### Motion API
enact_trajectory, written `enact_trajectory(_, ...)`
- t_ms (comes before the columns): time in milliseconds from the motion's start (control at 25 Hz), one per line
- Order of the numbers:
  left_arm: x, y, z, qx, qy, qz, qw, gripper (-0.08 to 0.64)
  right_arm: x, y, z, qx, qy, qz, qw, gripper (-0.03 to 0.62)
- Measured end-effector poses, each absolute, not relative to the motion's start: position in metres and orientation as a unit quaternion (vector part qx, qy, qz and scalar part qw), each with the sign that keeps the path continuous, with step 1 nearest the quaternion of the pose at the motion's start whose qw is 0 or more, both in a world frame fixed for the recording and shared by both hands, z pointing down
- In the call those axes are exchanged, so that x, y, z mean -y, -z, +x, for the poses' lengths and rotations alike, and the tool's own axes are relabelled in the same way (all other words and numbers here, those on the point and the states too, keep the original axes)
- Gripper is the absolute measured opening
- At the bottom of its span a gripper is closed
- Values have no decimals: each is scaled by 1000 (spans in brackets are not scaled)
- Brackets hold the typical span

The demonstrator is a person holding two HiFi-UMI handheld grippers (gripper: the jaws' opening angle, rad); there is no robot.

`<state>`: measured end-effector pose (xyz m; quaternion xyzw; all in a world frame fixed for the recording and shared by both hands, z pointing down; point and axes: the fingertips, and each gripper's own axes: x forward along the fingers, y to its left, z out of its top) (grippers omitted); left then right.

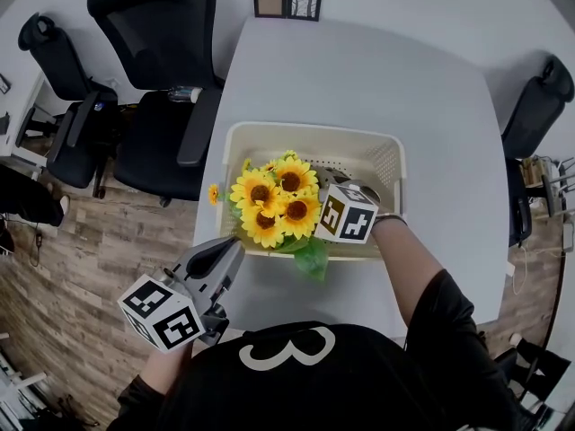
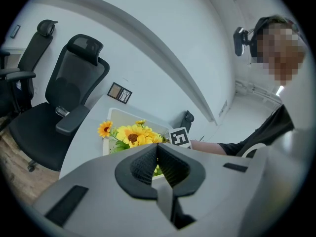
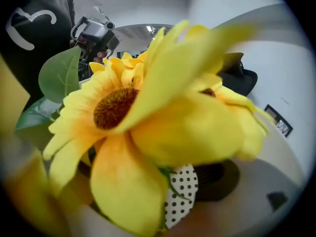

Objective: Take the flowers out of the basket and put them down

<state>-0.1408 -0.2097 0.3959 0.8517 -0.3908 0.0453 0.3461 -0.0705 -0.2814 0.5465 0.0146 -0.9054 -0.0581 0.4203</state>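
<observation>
Flowers sit centre frame in the basket on the counter; right hand-held gripper gapes open around them, left hand-held gripper hovers lower left, closed and empty.

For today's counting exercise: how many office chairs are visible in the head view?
3. One chair stands far left, a second chair beside it by the table, a third chair at the table's right. Others may be hidden off-frame.

White table. Two small picture frames, side by side at the table's far edge. Two black office chairs along the table's left side; one black chair at its right. Wood-plank floor left of the table.
</observation>
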Motion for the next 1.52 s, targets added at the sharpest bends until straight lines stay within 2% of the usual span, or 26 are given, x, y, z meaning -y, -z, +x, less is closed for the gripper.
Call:
enact_trajectory(80,210,-396,-142,393,-46,850,346,12,284,-548,-70,907,51,17,417,471)
enact_trajectory(680,205,-401,-136,406,-52,845,346,12,279,-559,-74,914,47,7,403,463)
enact_trajectory(1080,209,-403,-149,406,-52,844,346,12,284,-554,-79,916,24,13,401,380)
enact_trajectory(1200,208,-402,-146,405,-53,845,346,12,285,-549,-74,918,15,21,396,288)
enact_trajectory(1520,206,-400,-142,402,-55,847,344,12,283,-547,-69,919,3,31,392,288)
